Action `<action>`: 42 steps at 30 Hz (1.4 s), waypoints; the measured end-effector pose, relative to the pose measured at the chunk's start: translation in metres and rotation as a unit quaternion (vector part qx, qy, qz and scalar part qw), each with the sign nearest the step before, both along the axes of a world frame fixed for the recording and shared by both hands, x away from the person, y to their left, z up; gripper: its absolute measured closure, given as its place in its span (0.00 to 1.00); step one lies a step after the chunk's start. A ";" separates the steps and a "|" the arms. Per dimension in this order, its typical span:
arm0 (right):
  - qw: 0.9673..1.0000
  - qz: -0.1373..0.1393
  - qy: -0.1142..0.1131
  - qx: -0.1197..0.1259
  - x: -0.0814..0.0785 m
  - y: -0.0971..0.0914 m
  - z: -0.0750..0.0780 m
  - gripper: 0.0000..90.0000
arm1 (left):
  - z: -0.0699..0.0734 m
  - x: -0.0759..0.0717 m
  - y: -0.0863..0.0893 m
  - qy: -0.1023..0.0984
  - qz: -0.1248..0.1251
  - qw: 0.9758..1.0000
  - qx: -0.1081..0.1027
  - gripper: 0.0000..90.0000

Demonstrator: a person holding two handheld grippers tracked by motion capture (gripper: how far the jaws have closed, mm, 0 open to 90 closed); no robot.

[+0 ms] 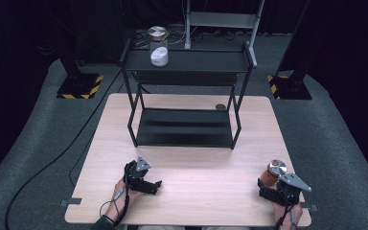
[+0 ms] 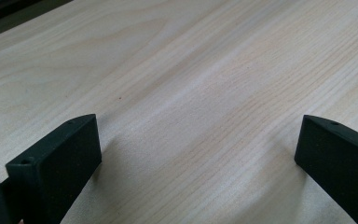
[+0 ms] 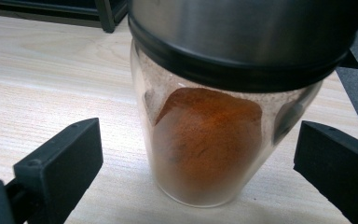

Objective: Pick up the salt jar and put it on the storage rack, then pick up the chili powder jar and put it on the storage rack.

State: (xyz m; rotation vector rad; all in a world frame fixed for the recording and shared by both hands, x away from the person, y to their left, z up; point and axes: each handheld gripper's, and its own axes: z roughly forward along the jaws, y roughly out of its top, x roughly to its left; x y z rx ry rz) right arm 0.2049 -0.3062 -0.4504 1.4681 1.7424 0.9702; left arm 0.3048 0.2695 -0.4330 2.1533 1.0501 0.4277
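1. Glass spice jar, steel lid with black rim, part-filled with rust-orange powder heaped to one side. Standing upright on the tabletop near its front right corner.

2. Right gripper: jaws spread wide, one on each side of the jar, neither touching the glass. Jar centred between them in the right gripper view, clear gaps on both sides. Nothing held.

3. Left gripper: resting low near the front left part of the tabletop, jaws parted over bare wood, holding nothing.

4. Black two-tier metal shelf at the back of the tabletop. On its upper tier, near the left end, a second lidded glass jar holding something white.

5. Step in hand, as judged: closing on the spice jar for a lift, probably toward the shelf.

6. Risks from here:
   - Slip: smooth glass, body tapering toward the base; light pressure or a grip set too low likely to let it slide down through the pads.
   - Tipping: one jaw meeting the glass ahead of the other would push the jar sideways; heavy lid makes it top-heavy.
   - Edge loss: jar close to the front right corner, so a nudge outward could send it off the tabletop.
   - Lid contact: closing too high would catch the steel rim rather than the body, giving a poor hold.
   - Lid seating cannot be told; tilting in carriage could spill powder.
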 end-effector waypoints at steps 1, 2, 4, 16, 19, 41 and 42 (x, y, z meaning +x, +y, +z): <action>1.000 0.000 0.000 0.000 0.000 0.000 0.000 0.00 | 0.000 -0.001 0.000 -0.001 0.001 1.000 -0.001 0.00; 1.000 0.000 0.001 0.000 0.000 0.000 0.000 0.00 | -0.001 -0.001 0.000 -0.001 0.002 1.000 -0.001 0.00; 1.000 0.000 0.001 0.000 0.000 0.000 0.000 0.00 | -0.001 -0.002 0.000 -0.003 0.003 1.000 -0.002 0.00; 1.000 0.000 0.002 -0.001 0.001 0.000 0.000 0.00 | -0.003 -0.004 0.000 -0.007 0.008 1.000 -0.006 0.00; 1.000 0.001 0.001 -0.003 0.001 0.001 0.000 0.00 | -0.003 -0.004 0.000 -0.007 0.008 1.000 -0.006 0.00; 1.000 -0.005 0.004 -0.011 0.001 0.005 0.001 0.00 | -0.003 -0.004 0.000 -0.007 0.009 1.000 -0.006 0.00; 1.000 -0.007 0.003 -0.011 0.001 0.005 0.001 0.00 | -0.003 -0.004 0.000 -0.007 0.009 1.000 -0.006 0.00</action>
